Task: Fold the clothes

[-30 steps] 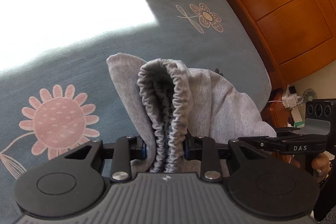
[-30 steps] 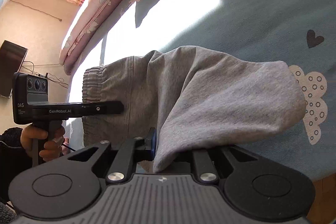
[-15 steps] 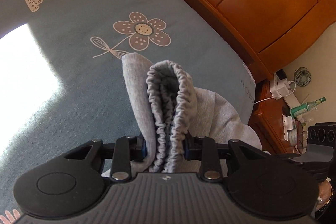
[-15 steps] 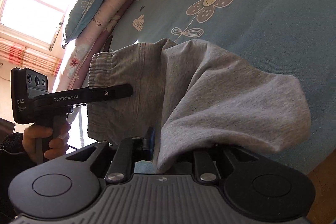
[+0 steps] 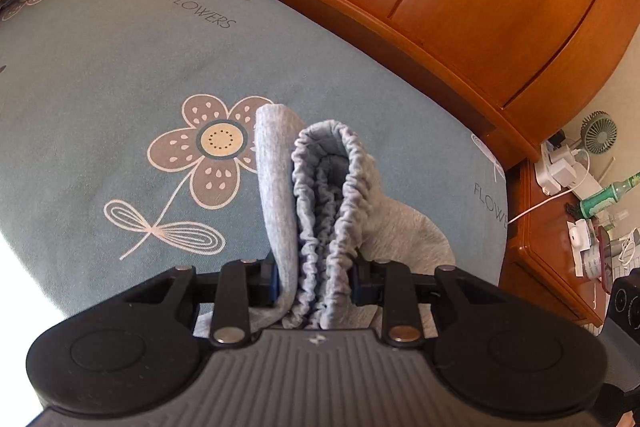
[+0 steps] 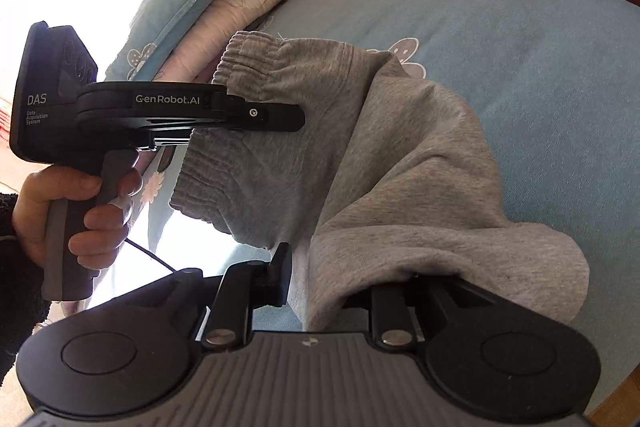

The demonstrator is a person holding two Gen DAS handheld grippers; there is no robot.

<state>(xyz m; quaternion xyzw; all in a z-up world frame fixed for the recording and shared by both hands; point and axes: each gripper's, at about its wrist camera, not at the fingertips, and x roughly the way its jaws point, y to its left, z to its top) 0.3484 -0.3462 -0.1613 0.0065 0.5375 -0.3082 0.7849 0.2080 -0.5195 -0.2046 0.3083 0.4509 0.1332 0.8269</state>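
Grey sweatpants (image 6: 400, 167) hang folded over the blue flowered bed sheet (image 6: 520, 47). My left gripper (image 5: 316, 279) is shut on the bunched elastic waistband (image 5: 328, 187), which stands up between its fingers. From the right wrist view the left gripper (image 6: 280, 115) clamps that waistband side-on, with a hand (image 6: 80, 195) around its grip. At the bottom, my right gripper (image 6: 332, 287) has the doubled leg end between its jaws; they are opening. The fabric still lies against the left finger (image 6: 282, 275) and covers the right one.
A wooden headboard (image 5: 440, 7) curves along the far side of the bed. A nightstand (image 5: 560, 235) at the right carries a fan, a bottle, chargers and cables. Pillows (image 6: 224, 7) are stacked at the bed's end by the sunlit window.
Both grippers have carried the sweatpants across the bed toward the headboard, away from the sunlit patch. The right gripper's left finger stands slightly further out from the fabric.
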